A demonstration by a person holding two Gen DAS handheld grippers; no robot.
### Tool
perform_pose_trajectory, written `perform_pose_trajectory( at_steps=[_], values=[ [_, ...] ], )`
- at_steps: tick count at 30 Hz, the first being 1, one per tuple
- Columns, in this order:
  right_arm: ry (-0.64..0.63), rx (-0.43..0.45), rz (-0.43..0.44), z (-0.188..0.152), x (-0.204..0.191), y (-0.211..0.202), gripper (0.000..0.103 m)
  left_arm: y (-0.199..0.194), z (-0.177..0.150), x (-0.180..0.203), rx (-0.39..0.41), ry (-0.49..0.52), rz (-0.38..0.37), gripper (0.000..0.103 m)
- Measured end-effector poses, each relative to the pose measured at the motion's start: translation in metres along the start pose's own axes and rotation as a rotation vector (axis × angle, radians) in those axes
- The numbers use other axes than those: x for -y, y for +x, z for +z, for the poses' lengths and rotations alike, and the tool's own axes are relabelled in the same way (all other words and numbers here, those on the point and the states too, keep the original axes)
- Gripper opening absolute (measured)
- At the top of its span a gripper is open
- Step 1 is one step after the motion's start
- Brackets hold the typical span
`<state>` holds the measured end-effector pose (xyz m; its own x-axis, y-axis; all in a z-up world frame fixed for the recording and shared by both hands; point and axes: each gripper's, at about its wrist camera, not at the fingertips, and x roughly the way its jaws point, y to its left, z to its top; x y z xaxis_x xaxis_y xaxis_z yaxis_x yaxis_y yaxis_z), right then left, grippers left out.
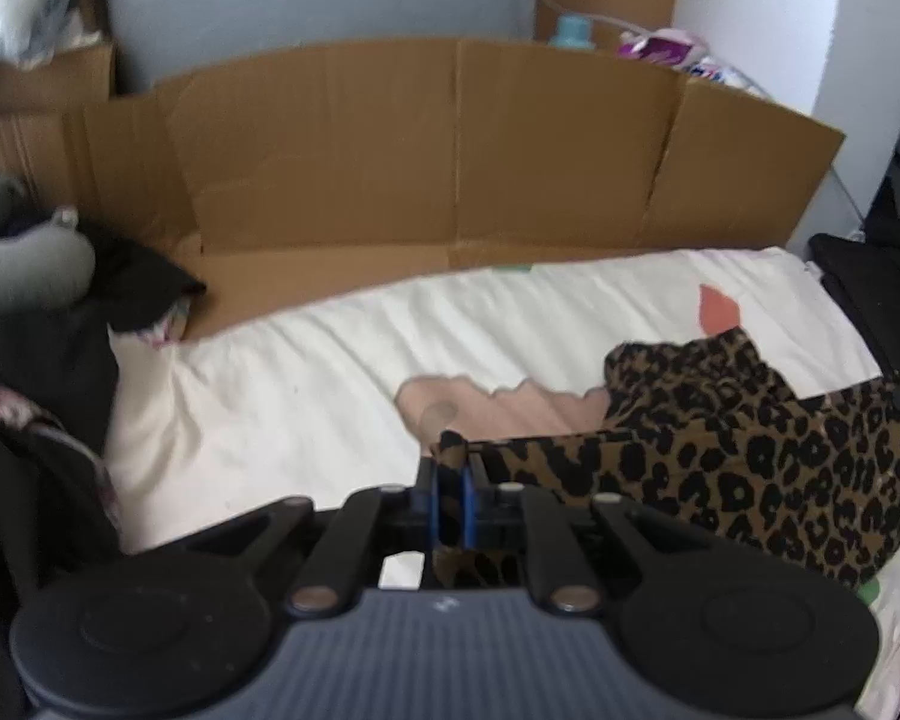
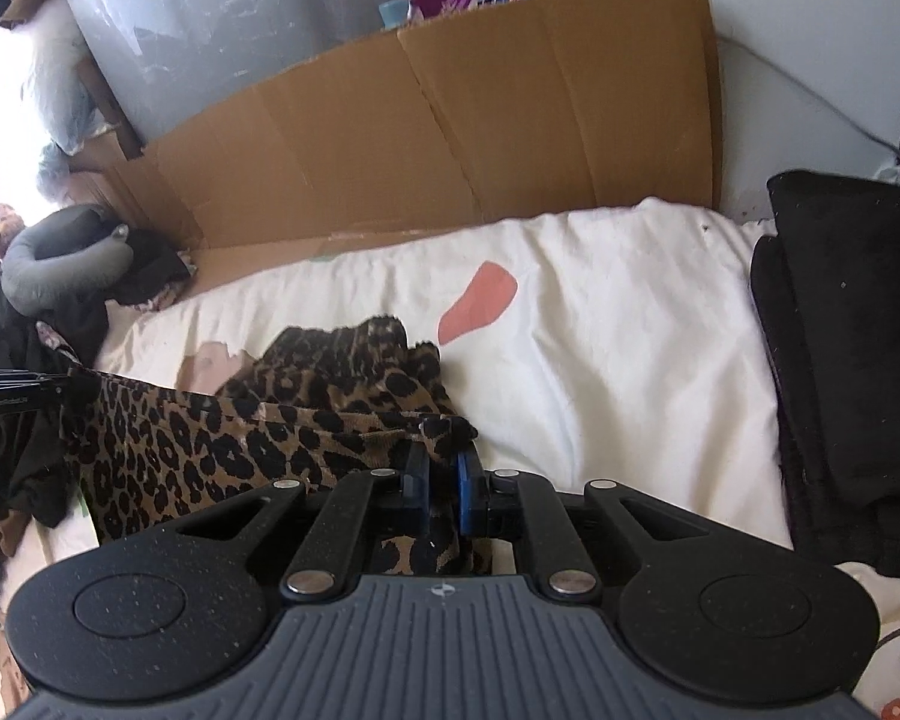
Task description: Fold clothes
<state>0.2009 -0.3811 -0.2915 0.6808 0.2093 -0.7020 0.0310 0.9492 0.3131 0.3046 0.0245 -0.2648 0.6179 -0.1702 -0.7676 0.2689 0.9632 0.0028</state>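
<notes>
A leopard-print garment (image 1: 750, 468) hangs stretched above a white bed sheet (image 1: 306, 372). My left gripper (image 1: 450, 468) is shut on one corner of its top edge, and cloth pokes out between the blue pads. In the right wrist view the same garment (image 2: 210, 444) runs to the left, and my right gripper (image 2: 444, 444) is shut on its other corner. The left gripper (image 2: 12, 399) shows at the left edge there, holding the far end. The garment's lower part sags in folds on the sheet.
A flattened cardboard sheet (image 1: 450, 150) stands along the wall behind the bed. Dark clothes and a grey neck pillow (image 2: 60, 264) are piled at the left. A black folded stack (image 2: 852, 360) lies at the right of the bed.
</notes>
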Motion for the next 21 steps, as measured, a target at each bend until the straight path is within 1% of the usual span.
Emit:
perform_pose_trajectory(
  at_steps=[6, 9, 16, 21],
  values=[
    [-0.040, 0.047, -0.018, 0.015, -0.008, -0.015, 0.007, -0.009, 0.017, 0.004, 0.053, 0.023, 0.014, 0.008],
    [-0.057, 0.063, -0.023, 0.021, -0.010, -0.018, 0.007, -0.009, 0.023, 0.004, 0.062, 0.021, 0.016, 0.008],
    [-0.057, 0.079, -0.035, 0.034, -0.011, -0.016, 0.007, -0.010, 0.035, 0.009, 0.092, 0.049, 0.040, 0.008],
    [-0.058, 0.078, -0.048, 0.044, -0.008, -0.007, 0.007, -0.001, 0.043, 0.010, 0.094, 0.060, 0.047, 0.008]
  ],
)
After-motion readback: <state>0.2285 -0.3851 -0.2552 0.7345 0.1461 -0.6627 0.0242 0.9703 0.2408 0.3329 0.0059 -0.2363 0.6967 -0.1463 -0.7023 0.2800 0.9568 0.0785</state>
